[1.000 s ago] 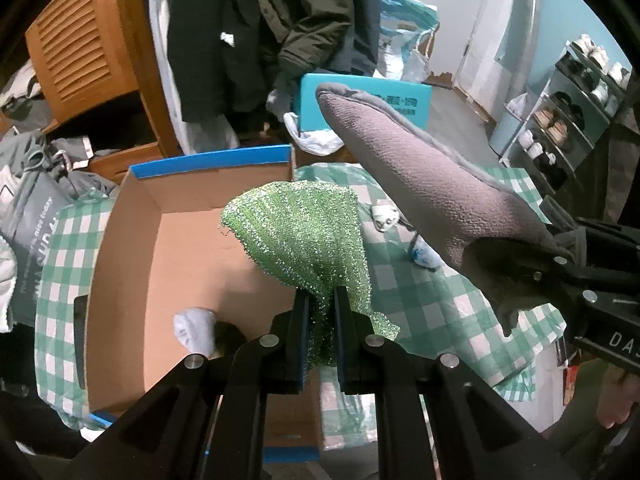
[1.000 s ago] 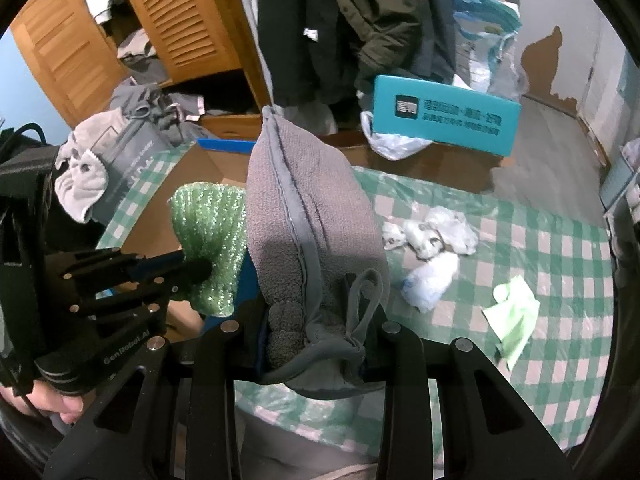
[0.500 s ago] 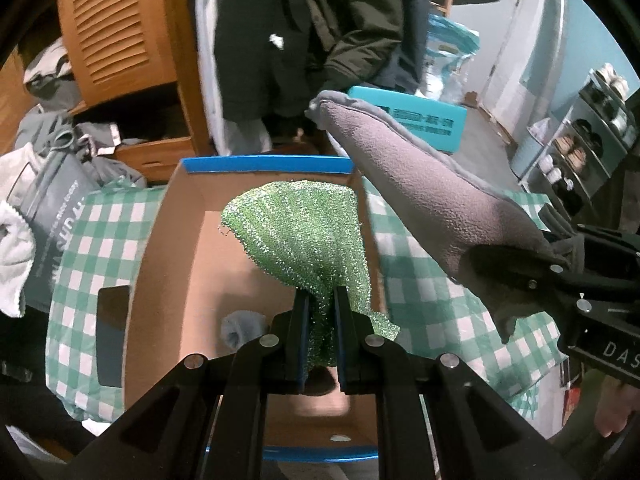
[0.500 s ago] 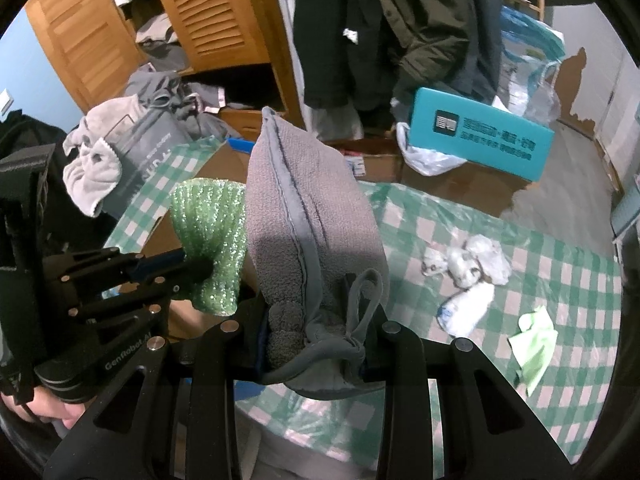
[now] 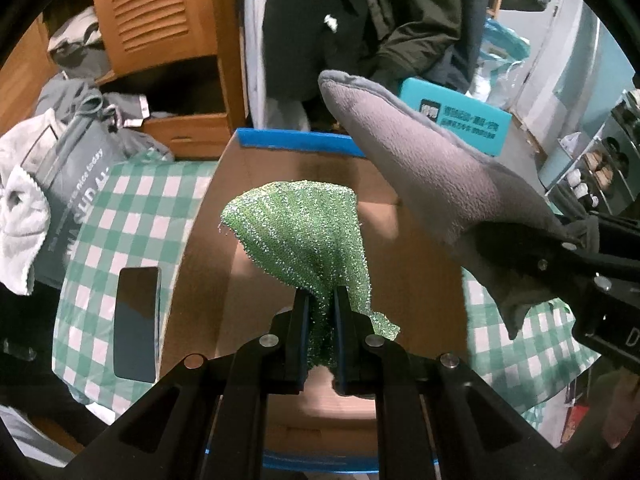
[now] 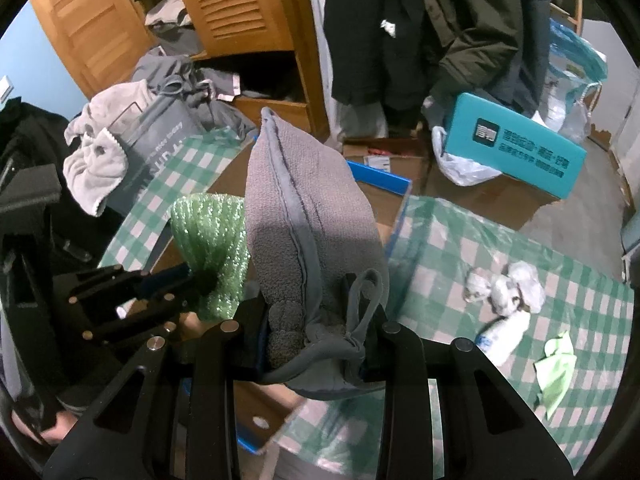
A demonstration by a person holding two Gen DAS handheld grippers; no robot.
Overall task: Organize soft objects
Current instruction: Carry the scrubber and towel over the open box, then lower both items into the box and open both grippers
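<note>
two soft items mid-carry over the cardboard box (image 5: 420,264): left gripper (image 5: 320,312) clamped on the green scrubby cloth (image 5: 300,232), right gripper (image 6: 316,344) clamped on the grey towel (image 6: 304,216) beside it. next step, likely: lower and release both inside. versus a second ago, box now sits squarely under the cloth; tissue wads (image 6: 504,292) farther right.

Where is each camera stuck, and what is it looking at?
Left wrist view: sits on the left gripper, looking down along its fingers into the cardboard box; its jaws pinch the green scrub cloth.
Right wrist view: sits on the right gripper, facing the checked tablecloth; its jaws clamp the grey towel; a hand shows bottom left.
Shared: both views show the box, both cloths, both grippers and the teal box.
</note>
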